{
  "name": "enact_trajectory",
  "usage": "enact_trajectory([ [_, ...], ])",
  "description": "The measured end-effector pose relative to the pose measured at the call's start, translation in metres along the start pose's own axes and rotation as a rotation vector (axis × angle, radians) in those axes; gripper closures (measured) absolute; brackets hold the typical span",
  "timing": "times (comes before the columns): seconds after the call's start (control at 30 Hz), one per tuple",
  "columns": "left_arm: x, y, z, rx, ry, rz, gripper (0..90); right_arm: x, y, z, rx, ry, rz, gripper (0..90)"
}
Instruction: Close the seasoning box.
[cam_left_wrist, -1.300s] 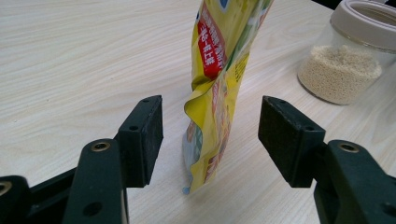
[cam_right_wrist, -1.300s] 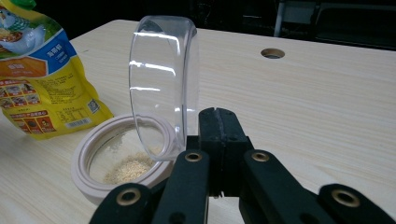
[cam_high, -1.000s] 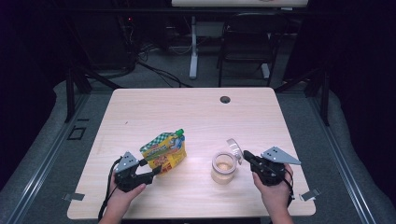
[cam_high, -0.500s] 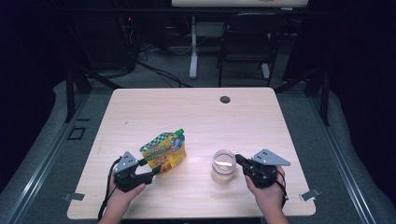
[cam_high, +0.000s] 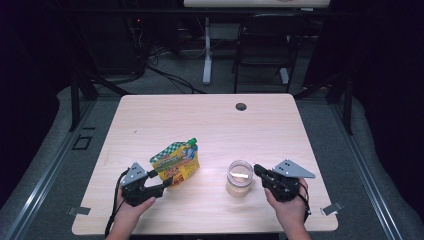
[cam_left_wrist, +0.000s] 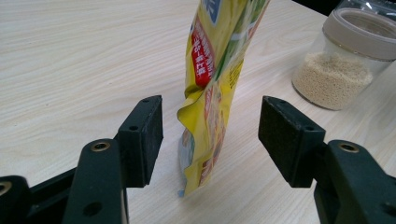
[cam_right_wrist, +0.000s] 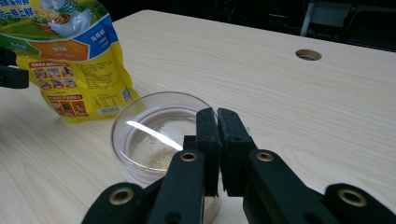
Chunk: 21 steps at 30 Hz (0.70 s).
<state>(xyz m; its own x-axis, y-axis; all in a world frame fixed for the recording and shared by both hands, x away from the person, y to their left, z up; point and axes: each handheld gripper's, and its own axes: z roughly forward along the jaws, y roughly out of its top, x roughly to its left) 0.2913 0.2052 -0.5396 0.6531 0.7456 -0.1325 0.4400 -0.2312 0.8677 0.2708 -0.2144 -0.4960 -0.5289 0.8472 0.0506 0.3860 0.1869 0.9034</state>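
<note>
Standing between the spread left gripper (cam_left_wrist: 210, 135) jaws, a yellow foil pouch (cam_left_wrist: 212, 93) is untouched; the right gripper (cam_right_wrist: 217, 140) is closed beside a lidded clear glass jar (cam_right_wrist: 156, 140).

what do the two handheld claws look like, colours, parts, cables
Both are black. The left claw carries a grey three-cornered plate on top and trails a black cable toward the table edge. The right claw has the same grey plate. Each has two flat rectangular pads on arms with brass-coloured rivets.
</note>
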Motion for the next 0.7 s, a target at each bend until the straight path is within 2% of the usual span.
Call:
enact_trajectory([
  [0.5, -0.002, 0.005, -0.005, -0.005, 0.004, 0.004, 40.0, -0.016, 0.002, -0.017, -0.034, -0.026, 0.033, 86.2],
  [0.7, -0.003, 0.008, -0.009, -0.035, 0.009, -0.004, 39.5, -0.021, 0.003, -0.023, -0.043, -0.033, 0.038, 83.8],
])
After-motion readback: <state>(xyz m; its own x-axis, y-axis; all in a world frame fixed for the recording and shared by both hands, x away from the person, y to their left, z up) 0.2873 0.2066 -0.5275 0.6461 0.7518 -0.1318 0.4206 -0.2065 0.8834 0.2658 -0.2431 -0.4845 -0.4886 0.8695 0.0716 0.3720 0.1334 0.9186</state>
